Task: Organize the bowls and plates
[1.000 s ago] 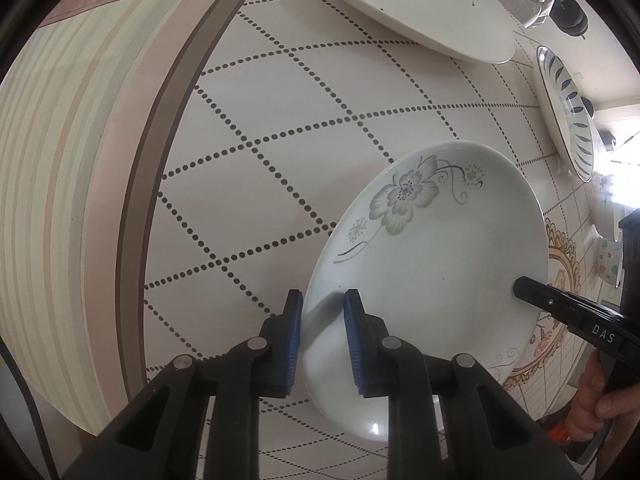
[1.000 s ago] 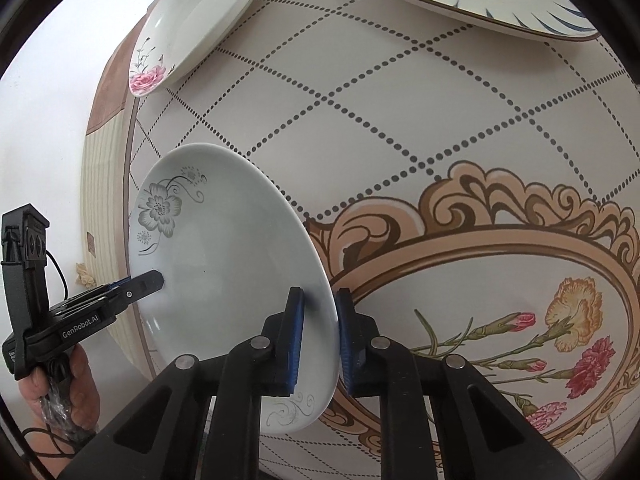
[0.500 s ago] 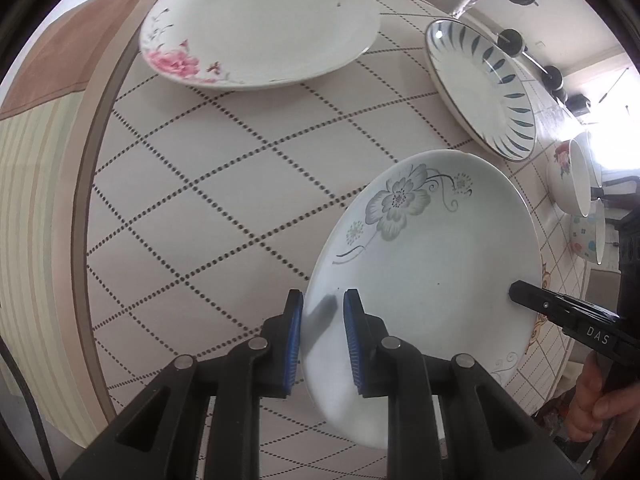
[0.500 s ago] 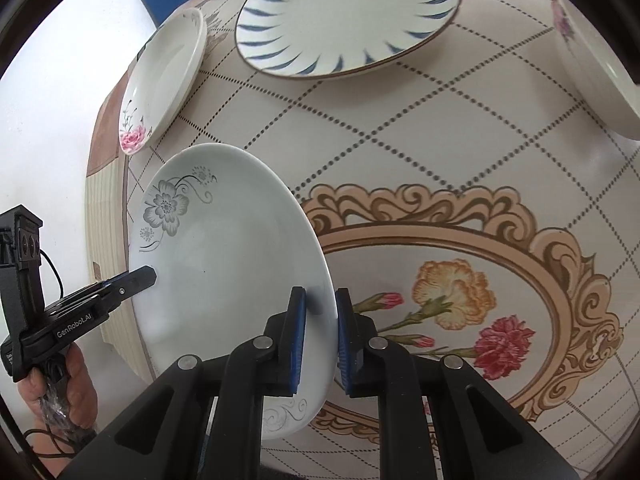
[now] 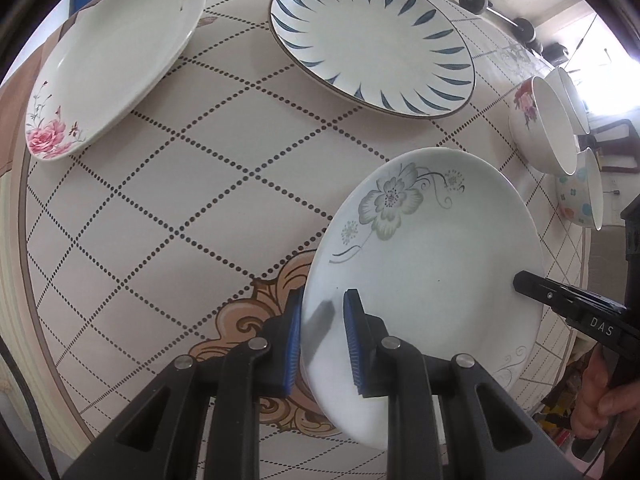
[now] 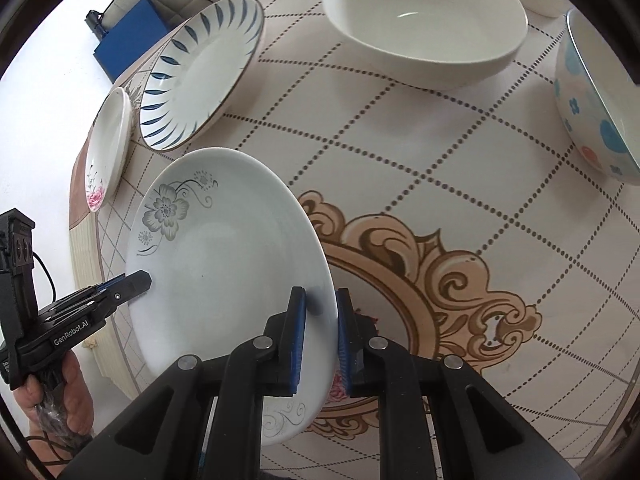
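While both grippers clamp opposite rims of the grey-flower plate, it hangs tilted above the tablecloth. The left gripper and the right gripper each pinch its edge. The blue-leaf plate lies beyond it.

Right hand-held gripper clamps grey-flower plate.

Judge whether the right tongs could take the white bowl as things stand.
Probably not yet: the right tongs are shut on the grey-flower plate, which the left tongs also grip. The white bowl sits unobstructed across the table.
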`<state>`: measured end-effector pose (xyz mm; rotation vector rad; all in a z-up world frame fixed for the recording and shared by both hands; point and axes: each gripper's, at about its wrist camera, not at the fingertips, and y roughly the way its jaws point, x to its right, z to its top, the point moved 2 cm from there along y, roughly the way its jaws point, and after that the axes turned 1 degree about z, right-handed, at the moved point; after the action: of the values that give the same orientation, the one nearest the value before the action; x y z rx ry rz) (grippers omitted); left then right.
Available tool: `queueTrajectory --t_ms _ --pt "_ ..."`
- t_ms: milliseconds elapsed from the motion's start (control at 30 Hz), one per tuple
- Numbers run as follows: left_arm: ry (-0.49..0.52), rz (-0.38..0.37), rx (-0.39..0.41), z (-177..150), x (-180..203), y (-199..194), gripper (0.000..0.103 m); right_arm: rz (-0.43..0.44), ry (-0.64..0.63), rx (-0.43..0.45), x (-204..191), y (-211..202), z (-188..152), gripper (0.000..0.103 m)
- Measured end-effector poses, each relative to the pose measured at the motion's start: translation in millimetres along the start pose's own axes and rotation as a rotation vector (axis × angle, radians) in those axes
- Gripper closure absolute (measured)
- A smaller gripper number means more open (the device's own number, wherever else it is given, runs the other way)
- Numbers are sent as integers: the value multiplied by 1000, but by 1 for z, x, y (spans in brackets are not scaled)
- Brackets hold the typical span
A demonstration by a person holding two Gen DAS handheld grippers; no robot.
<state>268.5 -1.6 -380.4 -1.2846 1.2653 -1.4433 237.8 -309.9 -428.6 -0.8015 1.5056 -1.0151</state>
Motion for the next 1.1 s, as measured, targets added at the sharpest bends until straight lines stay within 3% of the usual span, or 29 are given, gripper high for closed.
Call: queueTrajectory --t_ms 200,633,900,967,1100 --pt "-2 47 -16 -3 4 14 85 -17 3 3 19 5 1 86" --pt "-42 78 -20 2 30 34 83 -50 -43 -12 -6 27 0 84" --pt "-107 178 105 -11 12 -15 82 -133 -99 -25 -30 19 -5 83" --pt "-145 189 154 -14 1 -29 76 -159 -128 -14 -37 11 -7 80" --pt "-246 193 265 -12 -29 -60 76 -147 -173 12 -59 -8 -6 76"
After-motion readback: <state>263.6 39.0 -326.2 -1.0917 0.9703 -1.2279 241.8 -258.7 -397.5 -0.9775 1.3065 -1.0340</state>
